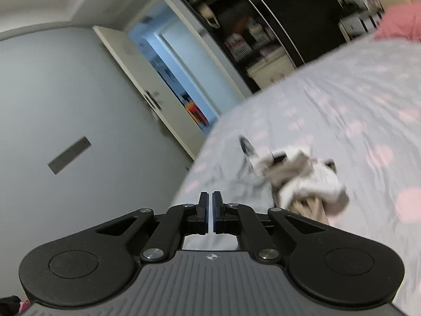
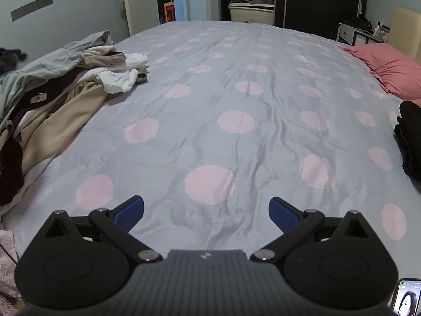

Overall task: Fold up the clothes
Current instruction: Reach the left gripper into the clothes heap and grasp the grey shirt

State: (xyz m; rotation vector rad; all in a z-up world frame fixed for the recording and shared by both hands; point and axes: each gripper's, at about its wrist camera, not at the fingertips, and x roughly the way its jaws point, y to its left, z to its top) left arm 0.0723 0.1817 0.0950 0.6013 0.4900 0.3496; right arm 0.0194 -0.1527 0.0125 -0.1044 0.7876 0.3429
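Observation:
My left gripper [image 1: 212, 197] is shut on a thin fold of a pale grey garment [image 1: 242, 181], which trails from the jaws back to the bed. Just right of it lies a crumpled bundle of white and beige clothes [image 1: 302, 184], blurred. In the right wrist view a pile of clothes [image 2: 60, 105] lies on the bed's left side, with a grey hooded top [image 2: 52, 60] on top. My right gripper [image 2: 206, 208] hangs open over the grey bedsheet with pink dots [image 2: 236, 79], nothing between its blue pads [image 2: 130, 210].
A pink pillow [image 2: 389, 65] lies at the far right of the bed. A black folded garment [image 2: 410, 142] sits at the right edge. A phone [image 2: 407, 300] shows at the bottom right. Beyond the bed stand an open door [image 2: 129, 2] and a dark wardrobe [image 2: 302, 0].

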